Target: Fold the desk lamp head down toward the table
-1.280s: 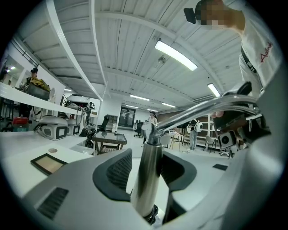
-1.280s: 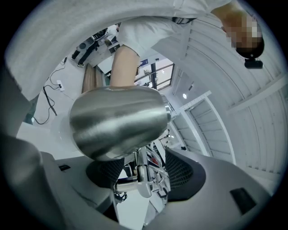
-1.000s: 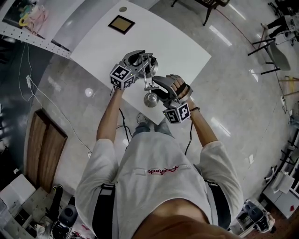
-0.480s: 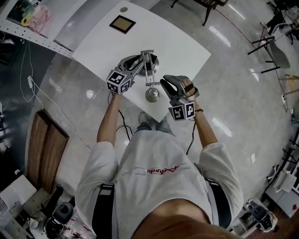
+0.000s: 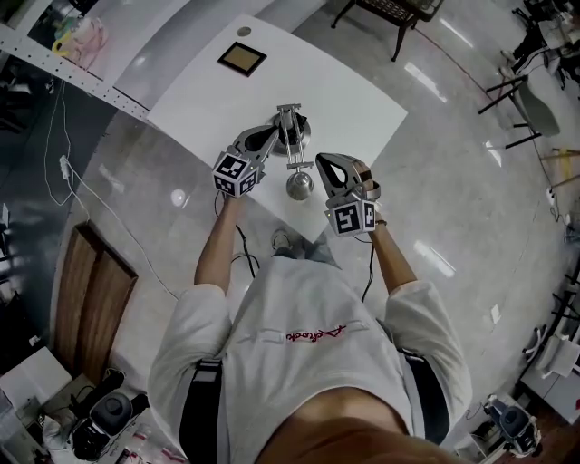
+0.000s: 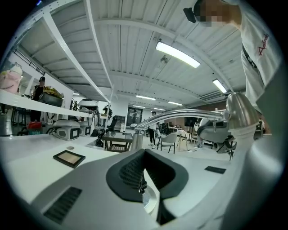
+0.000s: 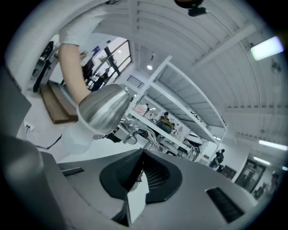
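Observation:
A silver desk lamp stands on the white table [image 5: 362, 100], with its round base [image 5: 300, 133] at the far end. Its arm [image 5: 292, 145] reaches toward me and the dome head [image 5: 299, 186] hangs near the table's front edge. My left gripper [image 5: 275, 136] lies beside the base on the left. Its jaws have just been closing and are shut with nothing between them. My right gripper [image 5: 324, 164] sits just right of the head, apart from it, also just closed and empty. In the left gripper view the arm [image 6: 180, 115] and head [image 6: 241, 112] show at the upper right. In the right gripper view the head [image 7: 104, 108] shows at the upper left.
A dark square plaque [image 5: 241, 59] and a small round disc [image 5: 243, 32] lie at the table's far corner. Chairs [image 5: 385, 14] stand beyond the table on the glossy floor. A shelf rack [image 5: 54, 54] runs along the left. Cables [image 5: 63, 168] trail on the floor.
Both grippers' jaws went from wide open to shut. The right gripper rolled and pulled a little away from the lamp head. The left gripper slid slightly toward me beside the base.

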The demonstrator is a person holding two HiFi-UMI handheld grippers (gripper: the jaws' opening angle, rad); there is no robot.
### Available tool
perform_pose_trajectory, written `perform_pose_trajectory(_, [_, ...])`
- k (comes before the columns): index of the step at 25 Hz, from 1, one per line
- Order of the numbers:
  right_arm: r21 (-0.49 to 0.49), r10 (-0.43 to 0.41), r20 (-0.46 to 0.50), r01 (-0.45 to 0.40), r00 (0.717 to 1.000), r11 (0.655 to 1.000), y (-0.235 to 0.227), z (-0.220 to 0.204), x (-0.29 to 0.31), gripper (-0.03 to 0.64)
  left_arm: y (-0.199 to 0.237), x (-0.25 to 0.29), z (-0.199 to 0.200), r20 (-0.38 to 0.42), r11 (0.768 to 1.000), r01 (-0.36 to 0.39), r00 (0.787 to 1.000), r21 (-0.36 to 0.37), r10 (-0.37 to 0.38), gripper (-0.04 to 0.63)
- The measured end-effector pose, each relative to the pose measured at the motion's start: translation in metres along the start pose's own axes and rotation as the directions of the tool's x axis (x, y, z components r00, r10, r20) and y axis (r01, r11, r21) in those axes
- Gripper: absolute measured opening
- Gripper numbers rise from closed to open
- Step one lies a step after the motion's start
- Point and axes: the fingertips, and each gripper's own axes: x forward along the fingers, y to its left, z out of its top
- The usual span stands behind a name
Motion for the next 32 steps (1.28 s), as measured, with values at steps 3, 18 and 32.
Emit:
perform_pose_trajectory(3, [0.247,-0.058,0.020,0.051,0.998,0.968,-0.015,0.003,-0.002,0.031,-0.006,-0.006,0.000,0.008,1.000,-0.004,1.000,-0.002,0.004,0.025])
perform_pose_trajectory(18, [0.694,-0.216,0.004,0.153,0.976,0.703,-0.027,0.003,-0.021,0.032,-0.036,-0.035,0.004,0.032,1.000,-0.016,0.999,-0.012,0.017,0.025])
perform_pose_trajectory(32, [0.682,-0.275,-0.039,0.227,0.961,0.696,0.005,0.014,-0.059,0.031,-0.079,-0.078,-0.006,0.033,1.000,0.013,0.999,0.012,-0.014,0.025])
